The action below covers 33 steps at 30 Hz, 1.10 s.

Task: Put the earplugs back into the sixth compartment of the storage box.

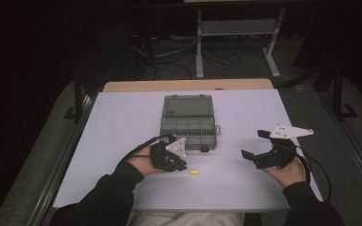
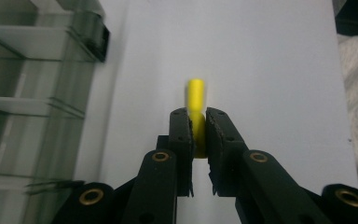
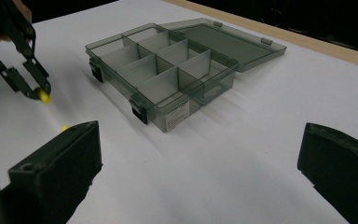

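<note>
Dark floor with cables and a metal stand fills the top of the high view, and a big white table [image 1: 122, 122] takes up the middle. A wooden edge [image 1: 188, 85] runs along its far side.

On the table, near the center of the frame, sits a see-through grey box [image 1: 188, 121] with small compartments. Its lid lies open and flat at the back.

At the lower right, the right gripper [image 1: 256, 144] is held just above the table, and its two black jaws are spread wide apart with nothing between them.

At the lower left, the left gripper [image 1: 185, 166] rests low by the front of the box. In the left gripper view, its jaws are squeezed together on a small yellow piece [image 2: 196, 100], which pokes out past the tips. This yellow piece is right at the table, a little in front of the box.
</note>
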Each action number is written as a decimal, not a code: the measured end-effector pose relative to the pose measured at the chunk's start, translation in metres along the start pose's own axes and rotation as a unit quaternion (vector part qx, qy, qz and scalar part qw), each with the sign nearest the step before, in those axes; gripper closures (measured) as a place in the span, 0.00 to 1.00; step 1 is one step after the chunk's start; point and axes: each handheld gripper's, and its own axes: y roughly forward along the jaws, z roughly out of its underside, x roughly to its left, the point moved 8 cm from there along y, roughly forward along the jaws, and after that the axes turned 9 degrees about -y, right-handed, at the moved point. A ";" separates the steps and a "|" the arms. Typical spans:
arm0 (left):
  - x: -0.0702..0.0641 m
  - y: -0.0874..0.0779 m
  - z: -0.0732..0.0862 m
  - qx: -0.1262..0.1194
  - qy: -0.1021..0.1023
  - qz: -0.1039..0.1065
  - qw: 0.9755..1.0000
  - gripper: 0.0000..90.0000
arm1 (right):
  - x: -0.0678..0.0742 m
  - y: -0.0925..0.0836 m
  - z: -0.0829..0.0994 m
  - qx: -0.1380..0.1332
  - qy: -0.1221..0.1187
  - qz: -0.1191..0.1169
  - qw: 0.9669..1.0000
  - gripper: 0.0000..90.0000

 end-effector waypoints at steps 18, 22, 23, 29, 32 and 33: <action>0.020 -0.039 -0.020 -0.008 -0.009 -0.017 1.000 0.90 | 0.000 0.000 0.000 0.000 0.000 0.001 1.000 0.00; 0.027 -0.045 -0.024 -0.016 -0.013 -0.023 1.000 0.90 | 0.000 0.000 0.000 0.002 0.001 0.000 1.000 0.00; 0.029 -0.047 -0.025 -0.014 -0.013 -0.025 1.000 0.90 | 0.000 0.000 0.000 0.002 0.001 0.000 1.000 0.00; 0.041 -0.048 -0.026 -0.017 -0.024 -0.037 0.999 0.90 | 0.000 0.001 0.000 0.002 0.001 -0.001 1.000 0.00; 0.047 -0.046 -0.025 -0.018 -0.032 -0.042 0.998 0.90 | 0.000 0.000 0.000 0.001 0.000 -0.001 1.000 0.00; 0.050 -0.045 -0.025 -0.019 -0.035 -0.042 0.998 0.90 | 0.000 0.000 0.000 -0.001 0.001 0.000 1.000 0.00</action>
